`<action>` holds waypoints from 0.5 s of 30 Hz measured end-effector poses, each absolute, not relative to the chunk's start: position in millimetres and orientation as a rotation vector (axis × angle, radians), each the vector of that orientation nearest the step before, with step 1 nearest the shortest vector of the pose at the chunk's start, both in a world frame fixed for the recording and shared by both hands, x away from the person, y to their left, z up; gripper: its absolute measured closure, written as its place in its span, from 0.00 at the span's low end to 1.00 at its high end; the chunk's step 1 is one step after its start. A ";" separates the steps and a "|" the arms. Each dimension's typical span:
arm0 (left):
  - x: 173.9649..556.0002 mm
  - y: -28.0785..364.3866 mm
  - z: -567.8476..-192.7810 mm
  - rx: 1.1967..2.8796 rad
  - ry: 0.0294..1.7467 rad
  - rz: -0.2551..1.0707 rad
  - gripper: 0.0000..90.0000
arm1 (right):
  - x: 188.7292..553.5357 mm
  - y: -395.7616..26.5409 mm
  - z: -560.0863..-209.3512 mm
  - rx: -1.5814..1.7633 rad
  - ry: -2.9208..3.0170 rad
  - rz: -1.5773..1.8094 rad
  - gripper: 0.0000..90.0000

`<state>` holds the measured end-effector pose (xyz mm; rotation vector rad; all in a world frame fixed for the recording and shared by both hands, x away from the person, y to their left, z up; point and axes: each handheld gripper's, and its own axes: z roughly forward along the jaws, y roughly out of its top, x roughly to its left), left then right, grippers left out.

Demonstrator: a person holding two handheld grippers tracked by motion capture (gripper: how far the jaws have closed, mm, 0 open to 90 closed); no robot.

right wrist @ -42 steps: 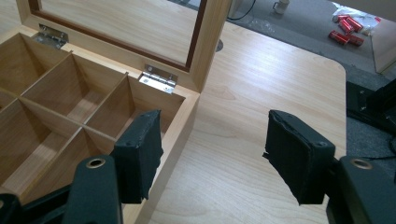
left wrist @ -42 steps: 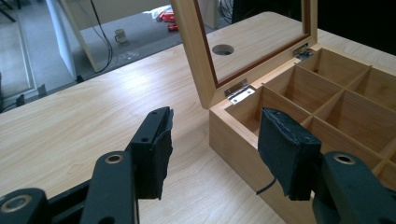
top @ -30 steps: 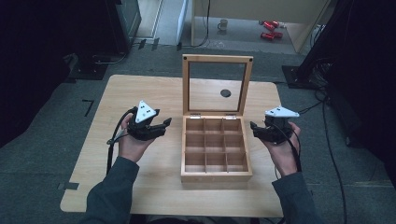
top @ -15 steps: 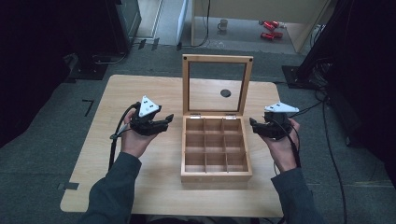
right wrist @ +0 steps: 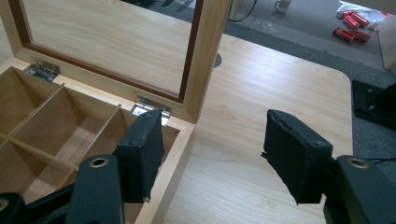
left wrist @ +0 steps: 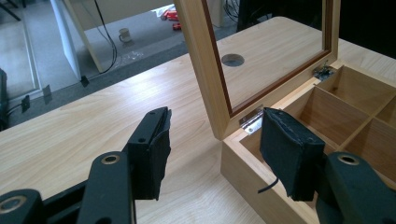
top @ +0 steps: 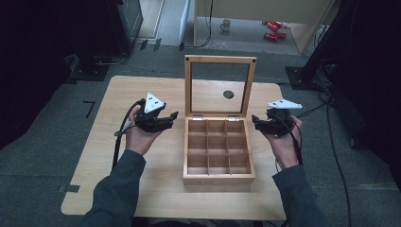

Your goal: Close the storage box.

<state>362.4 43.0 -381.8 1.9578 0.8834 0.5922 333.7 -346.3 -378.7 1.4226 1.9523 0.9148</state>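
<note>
Box [top: 218, 149] of pale wood, standing open near the middle of a wooden table [top: 108, 165], toward the near edge. Nine square compartments inside, three by three, all showing bare wood. Lid [top: 220, 85] raised upright at the far side, held on two metal hinges; a wooden frame round a clear pane, with the tabletop and a dark round hole [top: 228, 94] visible through it.

Left gripper [top: 171, 116] held in the left hand [top: 139, 135] just left of the box, level with its far left corner, above the table and apart from the box. Jaws spread wide, gripping nothing; in the left gripper view, one black pad [left wrist: 152, 154] over bare table and the other [left wrist: 289, 158] over the box's far left corner, with the hinge [left wrist: 252, 119] between them.

Right gripper [top: 255, 121] held in the right hand [top: 283, 142] just right of the box, level with its far right corner. Jaws likewise wide apart and empty; in the right gripper view, one pad [right wrist: 140, 151] over the box's far right compartment and the other [right wrist: 294, 156] over bare table, the box wall between them.

Grey floor beyond the table, with a mug [top: 227, 23] and some red objects [top: 272, 29] lying far off.
</note>
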 end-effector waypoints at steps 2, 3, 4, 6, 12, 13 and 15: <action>365.1 41.1 -382.4 1.963 0.886 0.591 0.48 | 335.9 -346.0 -377.8 1.420 1.954 0.916 0.43; 366.0 40.2 -382.6 1.961 0.888 0.591 0.48 | 337.2 -345.5 -376.9 1.419 1.957 0.919 0.43; 367.5 39.4 -382.7 1.963 0.890 0.592 0.48 | 337.9 -345.3 -376.3 1.422 1.958 0.927 0.43; 369.9 38.1 -382.7 1.962 0.895 0.588 0.48 | 339.9 -344.8 -374.5 1.421 1.959 0.933 0.43; 375.5 34.8 -379.8 1.958 0.896 0.585 0.48 | 346.0 -346.8 -370.1 1.433 1.939 0.962 0.44; 376.3 34.3 -379.3 1.961 0.897 0.585 0.48 | 347.1 -346.9 -369.3 1.436 1.937 0.970 0.44; 378.7 33.3 -378.7 1.968 0.895 0.587 0.48 | 349.5 -346.2 -367.8 1.437 1.934 0.977 0.44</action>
